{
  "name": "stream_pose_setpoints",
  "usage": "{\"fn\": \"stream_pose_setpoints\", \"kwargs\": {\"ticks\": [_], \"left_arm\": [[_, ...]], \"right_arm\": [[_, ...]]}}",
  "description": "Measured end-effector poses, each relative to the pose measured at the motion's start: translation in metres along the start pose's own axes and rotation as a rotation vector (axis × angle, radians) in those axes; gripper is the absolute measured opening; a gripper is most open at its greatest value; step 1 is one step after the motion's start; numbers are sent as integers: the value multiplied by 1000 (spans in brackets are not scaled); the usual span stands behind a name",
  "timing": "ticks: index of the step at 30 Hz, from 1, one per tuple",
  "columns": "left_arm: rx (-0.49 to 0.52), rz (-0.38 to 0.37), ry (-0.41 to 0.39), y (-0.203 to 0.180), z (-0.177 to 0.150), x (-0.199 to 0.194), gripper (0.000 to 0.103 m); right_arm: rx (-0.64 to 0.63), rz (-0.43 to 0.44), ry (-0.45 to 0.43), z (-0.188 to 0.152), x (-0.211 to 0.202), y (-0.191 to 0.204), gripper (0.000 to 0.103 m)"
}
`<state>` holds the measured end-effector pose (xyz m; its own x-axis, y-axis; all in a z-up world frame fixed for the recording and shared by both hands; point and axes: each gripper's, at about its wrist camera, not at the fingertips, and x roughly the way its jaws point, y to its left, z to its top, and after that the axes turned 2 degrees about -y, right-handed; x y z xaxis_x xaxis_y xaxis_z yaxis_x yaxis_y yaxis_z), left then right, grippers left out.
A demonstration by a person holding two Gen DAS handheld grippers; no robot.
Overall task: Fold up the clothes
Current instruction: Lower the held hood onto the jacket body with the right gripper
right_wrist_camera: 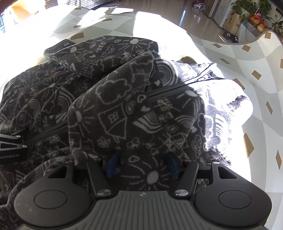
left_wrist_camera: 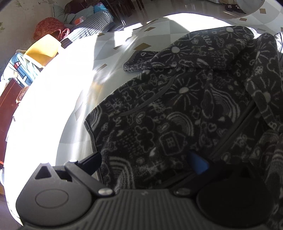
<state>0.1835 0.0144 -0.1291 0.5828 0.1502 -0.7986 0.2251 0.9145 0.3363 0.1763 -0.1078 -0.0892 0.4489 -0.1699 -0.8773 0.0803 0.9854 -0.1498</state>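
The left hand-held gripper [left_wrist_camera: 146, 162] stands with its jaws apart over the hem of the dark fleece jacket [left_wrist_camera: 168, 109], gripping nothing. The jacket lies zip-up on the patterned surface [left_wrist_camera: 109, 53], both sleeves laid inward across its chest, probably to narrow it for folding. Further right, the right hand-held gripper [right_wrist_camera: 141, 164] is likewise spread wide, straddling fleece at the near edge without pinching it.

Likely a home living room: cushions [left_wrist_camera: 99, 19] heaped far left, potted plants [right_wrist_camera: 251, 8] far right, slippers [right_wrist_camera: 230, 37] on glossy floor.
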Motion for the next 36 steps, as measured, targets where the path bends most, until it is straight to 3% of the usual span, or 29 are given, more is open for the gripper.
{"fn": "stream_pose_setpoints", "kwargs": {"ticks": [12, 25, 36], "left_arm": [[-95, -17, 43, 5, -44, -27, 103], [-192, -54, 112, 3, -76, -54, 103], [-175, -63, 115, 1, -81, -68, 103]], "right_arm": [[-105, 17, -65, 10, 8, 14, 57], [-200, 128, -140, 38, 26, 40, 56], [-307, 166, -188, 42, 23, 43, 55]]}}
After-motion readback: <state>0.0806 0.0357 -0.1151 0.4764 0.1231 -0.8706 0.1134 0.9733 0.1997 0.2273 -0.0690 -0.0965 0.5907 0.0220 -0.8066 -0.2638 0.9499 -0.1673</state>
